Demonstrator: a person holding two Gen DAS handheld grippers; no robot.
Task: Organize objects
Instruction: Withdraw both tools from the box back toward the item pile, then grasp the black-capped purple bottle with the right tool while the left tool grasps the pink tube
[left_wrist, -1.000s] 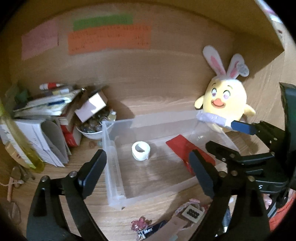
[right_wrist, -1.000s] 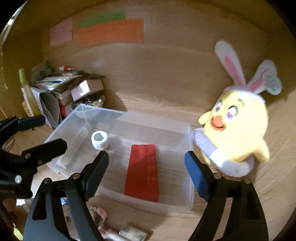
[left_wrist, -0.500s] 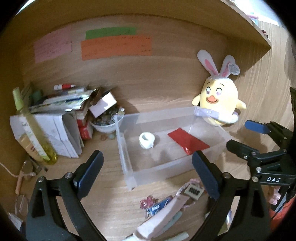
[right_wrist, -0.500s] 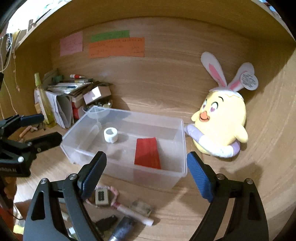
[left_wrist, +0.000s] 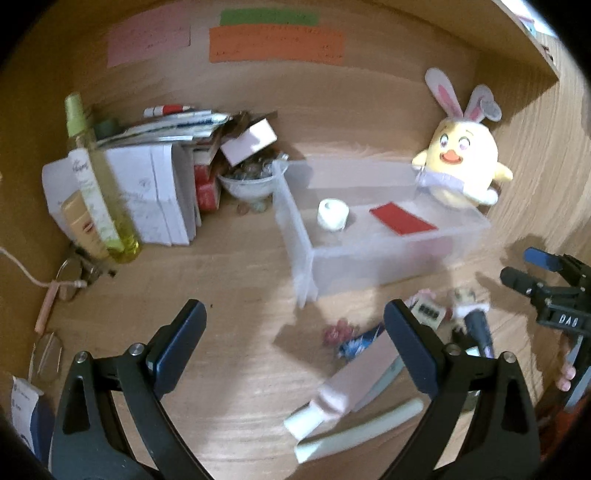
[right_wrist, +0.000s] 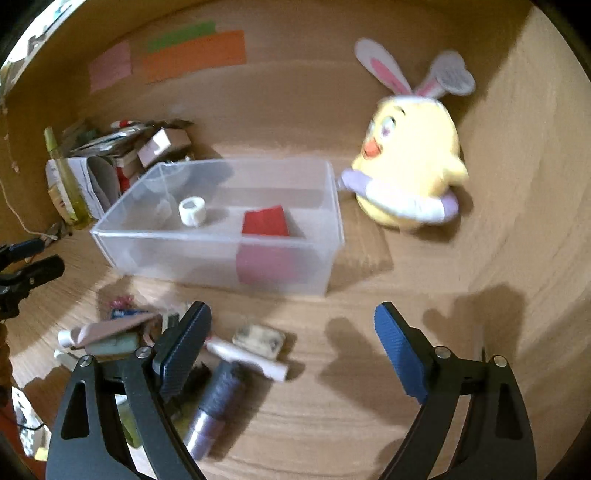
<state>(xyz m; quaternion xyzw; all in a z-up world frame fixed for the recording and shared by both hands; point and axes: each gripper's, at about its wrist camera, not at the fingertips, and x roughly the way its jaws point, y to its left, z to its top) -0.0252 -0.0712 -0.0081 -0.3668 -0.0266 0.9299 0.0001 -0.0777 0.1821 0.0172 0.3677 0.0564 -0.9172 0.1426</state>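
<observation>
Now we hold both the left gripper (left_wrist: 295, 338) and the right gripper (right_wrist: 291, 336) spread wide, the right's jaws having just been opening with nothing between them; the loose clutter (right_wrist: 221, 354) lies just below, the clear bin (right_wrist: 229, 243) ahead, so we should straddle one item squarely.

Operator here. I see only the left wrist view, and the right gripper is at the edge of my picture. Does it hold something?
Observer: No. In its own view the right gripper has nothing between its pads. Its jaws have just been opening and stand wide.
Operator: Which things lie nearest to it?
Observer: A dark cylinder, toward the left of that view, with its silver end pointing at the camera.
Operator: Anything more there?
Observer: A flat beige piece lies beside a white stick, in front of the clear box.
</observation>
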